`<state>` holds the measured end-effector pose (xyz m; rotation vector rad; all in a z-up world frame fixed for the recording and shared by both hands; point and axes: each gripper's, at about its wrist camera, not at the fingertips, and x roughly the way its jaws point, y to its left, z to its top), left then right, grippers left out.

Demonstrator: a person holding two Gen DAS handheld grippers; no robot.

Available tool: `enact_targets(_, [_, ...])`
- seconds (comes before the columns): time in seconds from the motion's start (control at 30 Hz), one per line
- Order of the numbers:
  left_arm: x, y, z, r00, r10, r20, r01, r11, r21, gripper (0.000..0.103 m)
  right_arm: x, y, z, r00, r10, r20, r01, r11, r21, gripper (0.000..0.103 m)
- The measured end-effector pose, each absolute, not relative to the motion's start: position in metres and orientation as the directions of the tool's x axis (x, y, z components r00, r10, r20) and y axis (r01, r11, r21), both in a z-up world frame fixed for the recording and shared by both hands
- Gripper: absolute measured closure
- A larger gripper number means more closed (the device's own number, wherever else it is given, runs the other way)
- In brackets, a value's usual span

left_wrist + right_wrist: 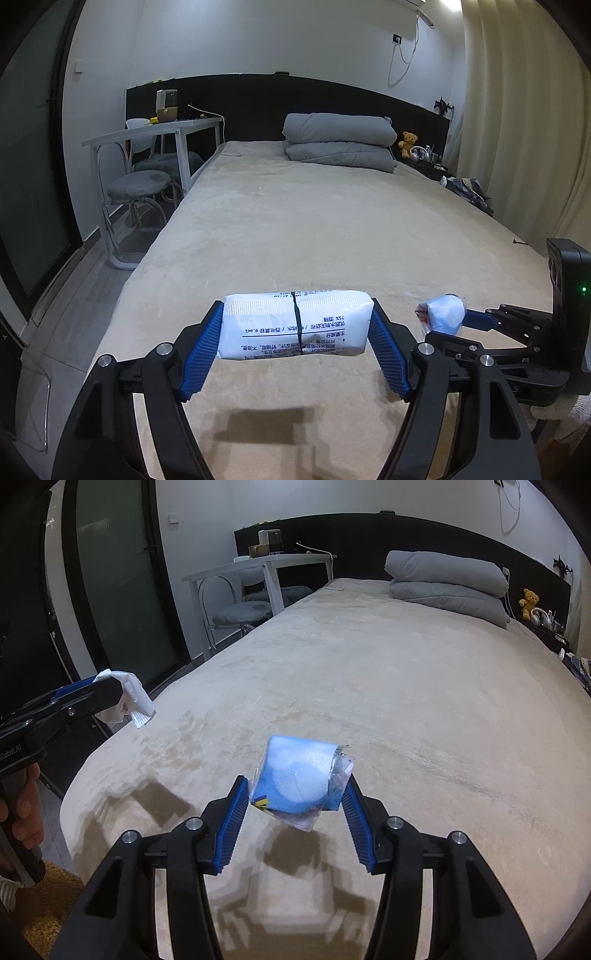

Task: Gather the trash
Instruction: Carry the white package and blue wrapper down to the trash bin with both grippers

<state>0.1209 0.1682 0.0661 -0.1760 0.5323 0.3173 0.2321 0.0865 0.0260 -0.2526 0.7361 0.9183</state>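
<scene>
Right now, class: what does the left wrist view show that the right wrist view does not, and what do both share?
Only the left wrist view shows the printed label and black band on the white wipes pack in the left gripper, and the window curtain. Only the right wrist view shows the person's hand on the left gripper's handle. Both show the right gripper clamping the blue packet, the bed, folded grey duvet and teddy bear.

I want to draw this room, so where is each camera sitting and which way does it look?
Left wrist: on the left gripper, facing up the bed; its fingers clamp a white wipes pack.
Right wrist: on the right gripper, facing likewise; it clamps a blue-and-white wrapper; a hand shows.
Both share the folded duvet and each other's gripper.
</scene>
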Motion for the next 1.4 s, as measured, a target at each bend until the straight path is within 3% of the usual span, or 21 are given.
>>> enact_targets(0.13, [0.104,0.144,0.085,0.846,0.232,-0.481,-0.311,0.946,-0.091,0.029,0.208,0.054,0.044,0.405,0.645,-0.648,-0.799,0.595,0.093,0.051])
enact_targets(0.37, [0.078,0.097,0.086,0.852,0.204,-0.483,-0.262,0.963,-0.056,0.029,0.167,0.005,0.053,0.416,0.64,-0.645,-0.812,0.581,0.052,0.051])
enact_targets(0.6, [0.047,0.06,0.08,0.86,0.157,-0.486,-0.217,0.974,-0.07,0.029,0.127,-0.039,0.048,0.391,0.646,-0.656,-0.804,0.587,0.098,0.051])
enact_targets(1.4, [0.005,-0.015,0.02,0.788,0.025,-0.616,-0.122,0.986,-0.116,0.029,0.065,-0.103,0.004,0.261,0.621,-0.739,-0.761,0.603,0.238,0.051])
